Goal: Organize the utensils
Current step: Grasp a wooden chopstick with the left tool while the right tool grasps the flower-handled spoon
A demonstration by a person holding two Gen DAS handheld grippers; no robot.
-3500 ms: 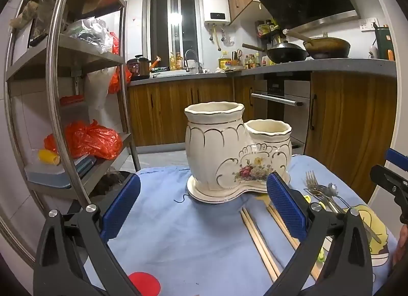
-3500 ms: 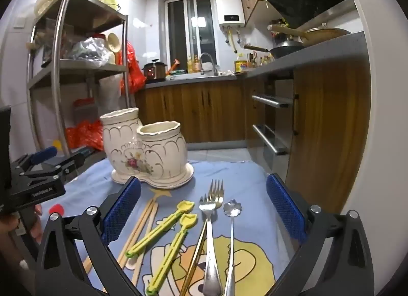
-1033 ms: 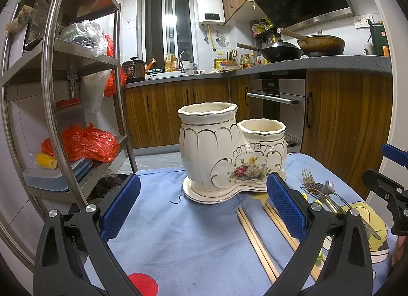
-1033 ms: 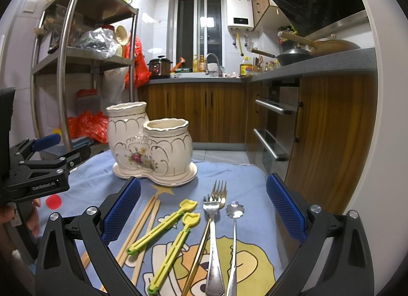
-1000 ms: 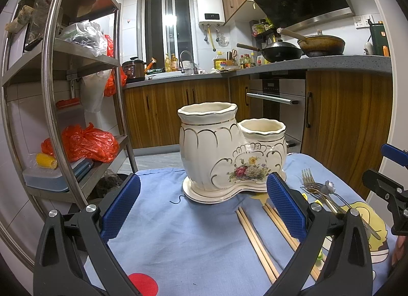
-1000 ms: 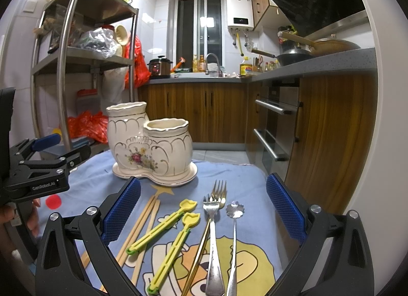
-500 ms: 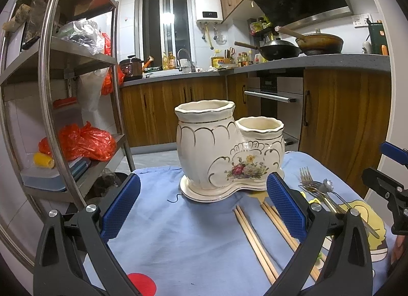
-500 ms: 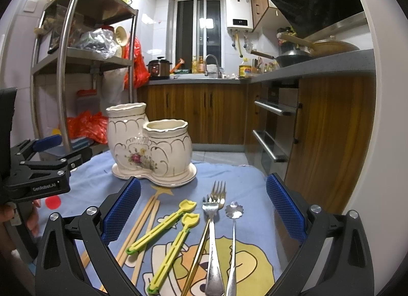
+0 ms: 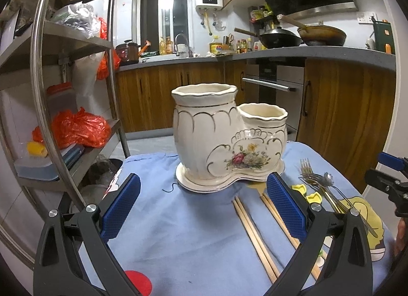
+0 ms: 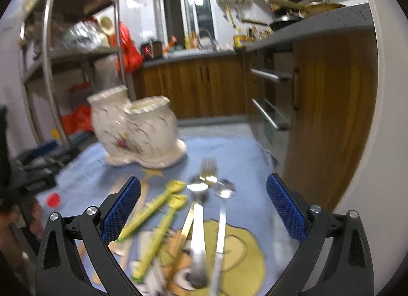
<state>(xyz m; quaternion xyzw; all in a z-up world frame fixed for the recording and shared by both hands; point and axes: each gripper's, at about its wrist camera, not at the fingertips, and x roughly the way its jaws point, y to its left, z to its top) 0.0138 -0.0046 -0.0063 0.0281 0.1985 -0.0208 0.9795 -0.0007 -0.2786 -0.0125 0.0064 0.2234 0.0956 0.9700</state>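
Cutlery lies loose on the blue cloth point(image 9: 183, 222) covering the desk, none of it yet in the ceramic utensil holder point(image 9: 224, 138), which stands upright at the far middle of the cloth with both of its compartments apparently empty. Nearest the holder's base lie the wooden chopsticks point(image 9: 255, 232); to their right, side by side, are two yellow plastic utensils point(image 10: 155, 211), a gold-toned fork point(image 10: 207, 168), a steel fork point(image 10: 196, 217) and a flower-bowled spoon point(image 10: 222, 209).

Handling, as I judge it: the steel pieces are stiff, smooth and thin, so they will tend to slip or pivot in a pinch; taking each across the mid-handle, where it is flat, looks safest. The chopsticks are light and round-edged and may roll; grip them near the middle, ideally as a pair. The yellow pieces look light and slightly flexible. The holder is glazed, heavy and breakable, so utensils should be lowered in, not dropped.

The left tool point(image 9: 204, 206) hovers low in front of the holder, its blue pads wide apart and holding nothing. The right tool point(image 10: 204, 206) hangs above the forks and spoon, likewise spread wide and empty; its view is motion-blurred.

No brand or writing is readable on the utensils or holder; lettering on the left tool's body is too blurred to read.
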